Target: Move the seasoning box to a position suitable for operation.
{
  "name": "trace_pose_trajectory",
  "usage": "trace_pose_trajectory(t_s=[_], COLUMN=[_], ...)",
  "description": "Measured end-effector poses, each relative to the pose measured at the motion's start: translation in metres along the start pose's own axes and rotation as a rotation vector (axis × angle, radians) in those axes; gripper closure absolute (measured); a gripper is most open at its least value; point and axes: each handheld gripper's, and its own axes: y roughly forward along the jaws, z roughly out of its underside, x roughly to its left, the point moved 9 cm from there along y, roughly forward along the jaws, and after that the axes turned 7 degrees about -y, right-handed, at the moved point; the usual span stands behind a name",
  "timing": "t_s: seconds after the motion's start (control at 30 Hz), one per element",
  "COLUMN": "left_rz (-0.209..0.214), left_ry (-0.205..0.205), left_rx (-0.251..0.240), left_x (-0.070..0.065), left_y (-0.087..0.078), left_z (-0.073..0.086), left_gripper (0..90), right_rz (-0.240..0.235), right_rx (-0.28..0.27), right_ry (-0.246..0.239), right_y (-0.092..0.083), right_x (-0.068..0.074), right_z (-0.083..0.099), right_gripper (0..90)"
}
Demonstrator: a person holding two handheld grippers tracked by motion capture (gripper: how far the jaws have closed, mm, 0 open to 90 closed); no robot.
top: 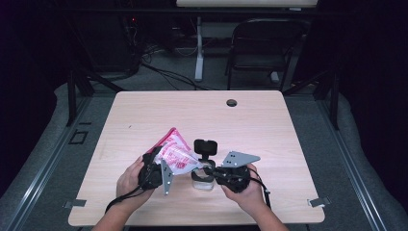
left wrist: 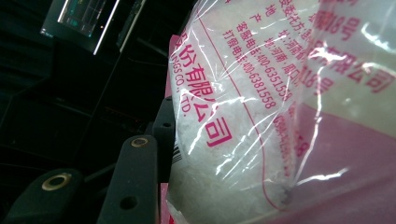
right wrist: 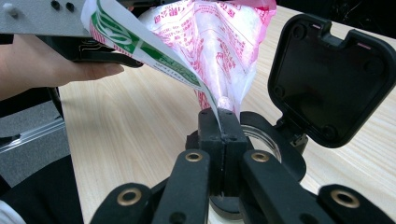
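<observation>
High view: at 6 o'clock on the table [top: 144,120], the left hand-held gripper [top: 156,168] clamps a pink-printed bag of white granules [top: 175,153] tilted over a flip-lid jar [top: 203,179]

Right gripper view: the right hand-held gripper [right wrist: 224,135] pinches the bag's corner over the jar mouth [right wrist: 266,137]. Opening that corner to pour seems next

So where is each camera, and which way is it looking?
High view: above the table, looking forward and down; both forearms, hands and hand-held grippers show.
Left gripper view: rides the left hand-held gripper, facing the bag; its black jaws show.
Right gripper view: rides the right hand-held gripper, pinching the bag's corner over the jar.
All share the bag.
</observation>
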Motion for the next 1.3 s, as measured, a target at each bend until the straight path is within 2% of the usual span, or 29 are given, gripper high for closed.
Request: trace_pose_trajectory(t_s=[0.67, 0.73, 0.87, 1.3], left_rz=[-0.028, -0.034, -0.040, -0.084], left_ry=[0.039, 0.060, 0.062, 0.127], left_rx=[-0.011, 0.000, -0.010, -0.018], left_x=[0.0010, 0.0022, 0.0021, 0.0056], left_y=[-0.0001, -0.0007, -0.0005, -0.0036], left_z=[-0.0027, -0.0023, -0.0035, -0.0084], left_gripper=[62.4, 62.4, 62.4, 62.5], right_rz=[0.007, 0.005, 0.002, 0.006], right_rx=[0.009, 0.008, 0.009, 0.012], right_ry=[0.006, 0.009, 0.008, 0.012], right_y=[0.0014, 0.0022, 0.0025, 0.0010], right_x=[-0.0008, -0.0011, -0.0010, -0.0023], right_z=[0.0033, 0.0035, 0.0039, 0.0058], right_gripper=[90.0, 90.0, 90.0, 90.0])
